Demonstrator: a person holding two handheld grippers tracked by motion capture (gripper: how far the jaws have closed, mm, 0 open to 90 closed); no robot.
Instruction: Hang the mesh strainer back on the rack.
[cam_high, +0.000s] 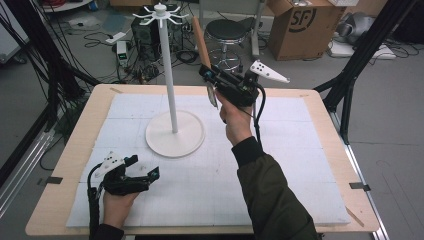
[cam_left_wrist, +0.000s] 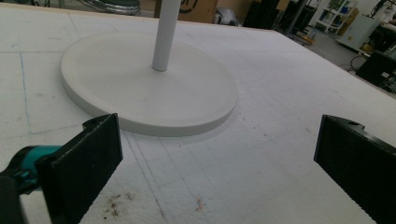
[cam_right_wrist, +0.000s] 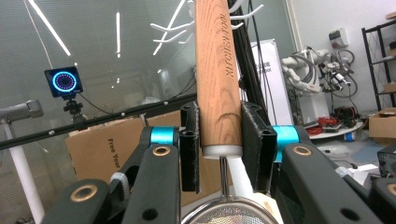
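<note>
Near the table's front edge, the left gripper (cam_high: 142, 170) rests with jaws wide and empty. Farther off, the right gripper (cam_high: 212, 82) clamps a wooden-handled strainer (cam_right_wrist: 218, 79), raised beside the white hook stand (cam_high: 167, 70). Next, probably hanging it on a hook; open air surrounds the stand.

Black gripper (cam_high: 141, 172) with teal accents, brass screws, trailing cable, olive sleeve (cam_high: 270, 195)

The strainer (cam_right_wrist: 227, 213) (its mesh bowl, anyway) is cut off by the right gripper view's bottom edge.
</note>
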